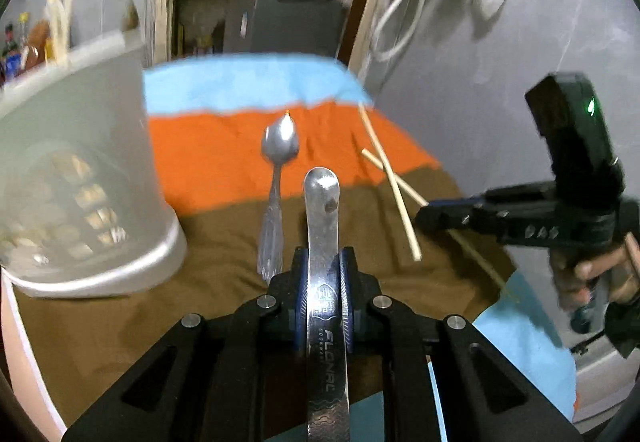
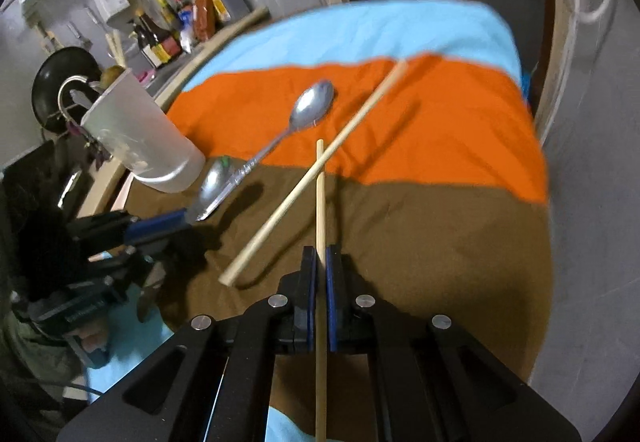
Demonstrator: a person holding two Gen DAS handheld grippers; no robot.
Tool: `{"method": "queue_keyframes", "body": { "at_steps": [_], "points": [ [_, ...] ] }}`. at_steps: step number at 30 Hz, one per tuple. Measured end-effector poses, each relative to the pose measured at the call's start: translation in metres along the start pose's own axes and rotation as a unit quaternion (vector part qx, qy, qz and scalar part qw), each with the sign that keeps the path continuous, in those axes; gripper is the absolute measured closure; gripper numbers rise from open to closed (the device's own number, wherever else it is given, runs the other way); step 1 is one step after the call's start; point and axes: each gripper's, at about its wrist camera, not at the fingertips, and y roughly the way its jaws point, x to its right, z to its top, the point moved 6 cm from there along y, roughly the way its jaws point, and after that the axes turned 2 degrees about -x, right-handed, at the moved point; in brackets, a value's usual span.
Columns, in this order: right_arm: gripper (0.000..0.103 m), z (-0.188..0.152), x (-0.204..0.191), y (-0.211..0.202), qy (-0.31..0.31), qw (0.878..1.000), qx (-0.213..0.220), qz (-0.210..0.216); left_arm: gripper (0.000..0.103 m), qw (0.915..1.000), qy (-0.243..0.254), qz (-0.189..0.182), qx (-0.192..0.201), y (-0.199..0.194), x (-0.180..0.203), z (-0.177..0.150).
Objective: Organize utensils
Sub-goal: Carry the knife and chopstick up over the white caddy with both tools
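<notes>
The left gripper (image 1: 323, 278) had its fingers (image 1: 346, 282) closed on the flat steel handle of a utensil (image 1: 322, 210). The handle ran straight between the blue pads, its rounded end jutting past the fingertips and the stamped part trailing back toward the camera. The right gripper (image 2: 319, 270) was pinched shut on a chopstick (image 2: 320, 194), which passed upright between its fingers (image 2: 332, 274) and stuck out well ahead of them. A second chopstick (image 2: 320, 166) lay slantwise on the striped cloth (image 2: 440, 130), crossing the held one near its tip. A spoon (image 2: 308, 110) lay on the cloth beyond both grippers, bowl on the orange band, handle pointing toward the white plastic container (image 2: 140, 138), which stood at the cloth's left edge.
</notes>
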Motion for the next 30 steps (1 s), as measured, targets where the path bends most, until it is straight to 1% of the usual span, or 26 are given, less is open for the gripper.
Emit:
{"method": "queue_keyframes", "body": {
  "at_steps": [4,5,8,10,15,19,21,25,30],
  "points": [
    [0.101,0.006,-0.020,-0.015,-0.022,0.997,0.073,-0.006,0.091,0.9968,0.007,0.014,0.078,-0.021,0.006,0.011],
    [0.101,0.008,-0.026,-0.019,-0.029,0.995,0.096,-0.005,0.091,0.9958,0.005,0.015,0.091,-0.025,0.008,0.013],
    [0.101,0.014,-0.040,-0.026,-0.035,0.987,0.154,0.017,0.091,0.9907,-0.005,0.025,0.134,-0.037,0.005,0.018],
    [0.101,0.019,-0.050,-0.026,-0.033,0.983,0.178,0.038,0.091,0.9873,-0.010,0.030,0.156,-0.047,0.001,0.022],
    [0.101,0.035,-0.069,-0.030,-0.042,0.969,0.228,0.082,0.091,0.9778,-0.025,0.042,0.204,-0.072,-0.012,0.029],
    [0.101,0.048,-0.085,-0.036,-0.053,0.955,0.270,0.112,0.091,0.9695,-0.038,0.048,0.237,-0.094,-0.027,0.037],
    [0.101,0.057,-0.092,-0.039,-0.052,0.947,0.290,0.131,0.091,0.9656,-0.041,0.051,0.252,-0.105,-0.035,0.040],
    [0.100,0.076,-0.108,-0.047,-0.057,0.929,0.332,0.156,0.091,0.9568,-0.046,0.049,0.283,-0.130,-0.053,0.054],
    [0.100,0.109,-0.128,-0.058,-0.060,0.908,0.376,0.177,0.091,0.9456,-0.063,0.054,0.315,-0.157,-0.085,0.075]
  ]
}}
